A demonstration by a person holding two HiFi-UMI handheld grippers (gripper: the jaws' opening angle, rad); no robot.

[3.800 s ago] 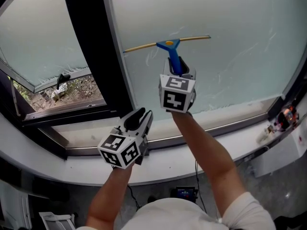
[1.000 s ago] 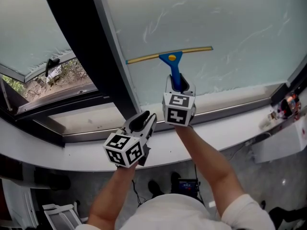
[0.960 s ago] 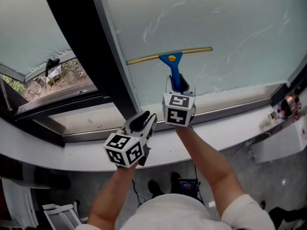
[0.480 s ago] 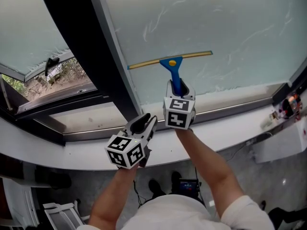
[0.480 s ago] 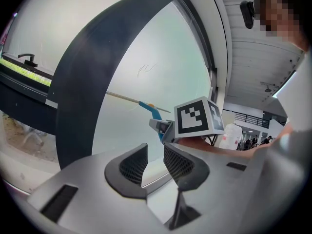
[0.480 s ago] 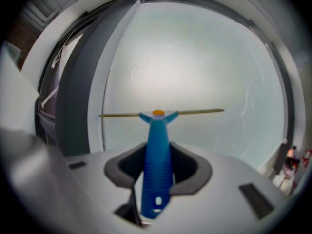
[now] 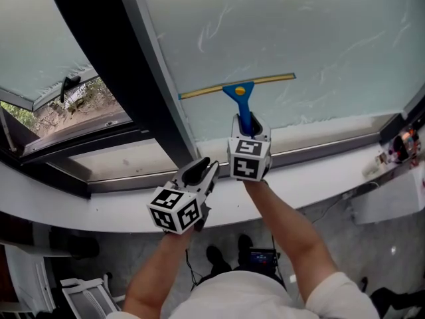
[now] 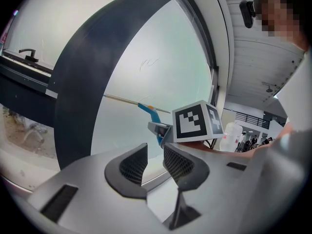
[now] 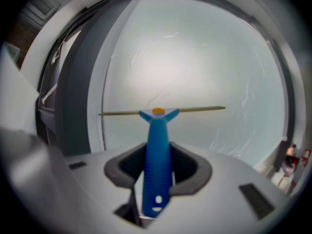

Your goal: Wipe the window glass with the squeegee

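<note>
My right gripper (image 7: 249,122) clamps the ribbed blue squeegee (image 7: 240,92) handle, thin blade on streaky frosted glass (image 7: 319,38); left gripper (image 7: 196,171) slightly apart, empty.

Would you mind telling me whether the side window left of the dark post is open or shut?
Open: the sash is tilted away from its frame, and plants show through the gap under it.
</note>
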